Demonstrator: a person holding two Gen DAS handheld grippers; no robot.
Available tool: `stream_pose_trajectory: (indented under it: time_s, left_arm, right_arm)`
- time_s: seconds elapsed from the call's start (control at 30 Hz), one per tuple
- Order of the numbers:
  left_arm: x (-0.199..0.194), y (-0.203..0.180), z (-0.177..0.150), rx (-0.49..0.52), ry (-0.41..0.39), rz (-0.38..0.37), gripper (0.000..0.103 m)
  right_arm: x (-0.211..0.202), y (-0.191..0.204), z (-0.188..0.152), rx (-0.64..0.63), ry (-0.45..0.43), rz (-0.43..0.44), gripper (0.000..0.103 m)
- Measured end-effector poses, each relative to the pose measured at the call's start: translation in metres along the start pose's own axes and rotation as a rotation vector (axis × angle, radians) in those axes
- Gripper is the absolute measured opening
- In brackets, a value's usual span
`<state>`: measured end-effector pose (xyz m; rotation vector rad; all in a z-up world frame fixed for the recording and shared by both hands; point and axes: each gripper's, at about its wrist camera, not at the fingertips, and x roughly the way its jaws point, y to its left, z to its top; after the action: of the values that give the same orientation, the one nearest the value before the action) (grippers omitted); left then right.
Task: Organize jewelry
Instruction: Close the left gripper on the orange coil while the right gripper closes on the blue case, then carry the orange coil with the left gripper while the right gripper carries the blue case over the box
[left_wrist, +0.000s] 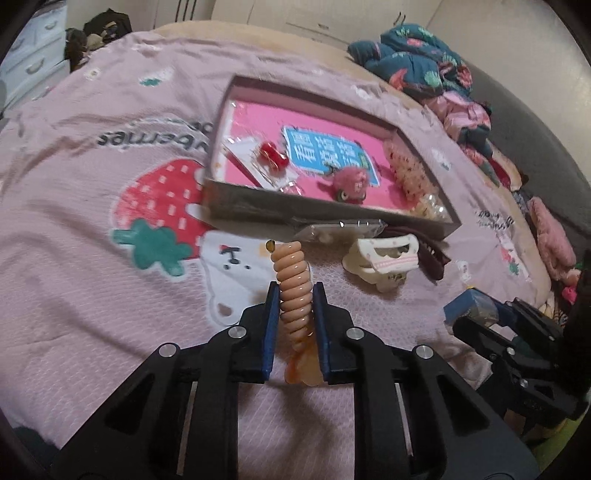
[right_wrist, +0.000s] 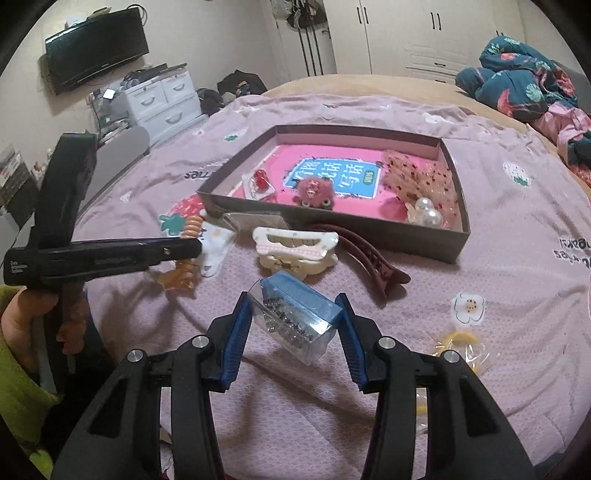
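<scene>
Left wrist view. Your left gripper (left_wrist: 295, 295) is clamped on the peach spiral hair coil (left_wrist: 291, 280), low centre of frame, pads pressing its sides; the coil's top pokes up toward the tray's near wall. An amber piece hangs at its lower end, and I cannot tell how it is attached. The cardboard tray (left_wrist: 258, 201) sits upper centre, pink-lined, holding a red bead piece (left_wrist: 273, 157), a fuzzy pink charm (left_wrist: 351, 182) and pearls (left_wrist: 430, 205) at the right end. Judgement: bring the coil over the near wall with clearance, since the dangling amber end could catch the rim. The barest floor lies between the red piece and the charm.

Right wrist view. Your right gripper (right_wrist: 291, 314) grips a small clear box with a blue lid (right_wrist: 295, 314), lower centre, tilted, with metal bits inside. Keep it as level as you can; whether the lid is latched cannot be seen. Between you and the tray lie a cream claw clip (right_wrist: 295, 247) and a maroon clip (right_wrist: 369, 254), touching the tray's near wall, so go above them. The left tool occupies the left of frame; judgement: keep to the tray's middle or right to avoid crossing. The bedspread (right_wrist: 498, 258) at right is mostly bare.
</scene>
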<state>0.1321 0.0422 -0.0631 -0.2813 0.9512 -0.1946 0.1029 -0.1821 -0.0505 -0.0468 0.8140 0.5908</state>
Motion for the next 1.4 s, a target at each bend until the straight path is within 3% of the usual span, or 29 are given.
stream_pose_trajectory:
  time_s: [0.27,0.57,1.0,1.4]
  left_arm:
    - [-0.043,0.006,0.009,-0.014,-0.109,0.017,0.011]
    - [-0.066,0.001,0.027,-0.001,-0.186,0.027,0.011]
    - [-0.061,-0.018,0.063,0.056,-0.226,0.005,0.011]
    - [-0.033,-0.041,0.101,0.111,-0.217,-0.02,0.011]
  right_arm:
    - [-0.01,0.013,0.007,-0.045,-0.025,0.02,0.044]
    - [-0.023,0.009,0.024,-0.054,-0.068,0.008,0.044]
    - [-0.038,-0.026,0.063,0.003,-0.146,-0.056,0.044]
    - [-0.042,-0.061,0.091,0.053,-0.182,-0.139,0.044]
